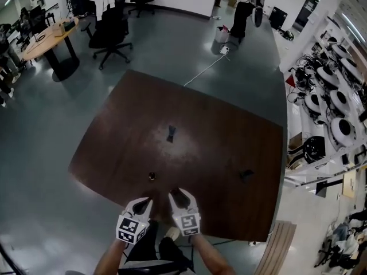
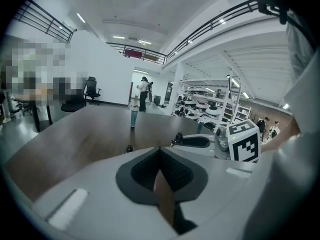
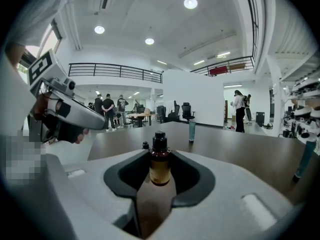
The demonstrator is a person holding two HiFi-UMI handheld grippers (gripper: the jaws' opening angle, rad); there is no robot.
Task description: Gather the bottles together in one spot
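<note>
Status check, head view, left to right.

- Lower centre-left, at the near edge of table (image 1: 229, 125): left gripper (image 1: 143, 204). In its own view the jaw tips are pressed together with nothing between them, only brown tabletop through the wedge behind the tips. Empty.
- Just above the grippers in the frame: small dark-capped bottle (image 1: 152, 176). Upright on the table and apart from both grippers. Also seen as a black cap just past the jaws in the right gripper view (image 3: 145, 145).
- Frame centre: tall bottle (image 1: 172, 133). Upright and alone, well apart from the small one.
- Lower centre, just right of the left gripper: right gripper (image 1: 182, 198). In its own view it is pinching amber bottle (image 3: 160, 165) by the body between the pads, upright, black cap on top. Not visible in the head view, hidden by the jaws.
- Right of centre: dark bottle (image 1: 246, 175). Well apart from all the rest.

Progress (judgement):
- No cluster formed. The three bottles on the table are each isolated, and the fourth is in the right grip and not set down.
- No gathering spot marked or evident.
- Early stage, most of the work left: amber bottle to be placed beside one of the others, then the remaining bottles fetched one by one.
- Nearest candidate neighbour looks to be the small dark-capped bottle.
- Left gripper free for a pick.
</note>
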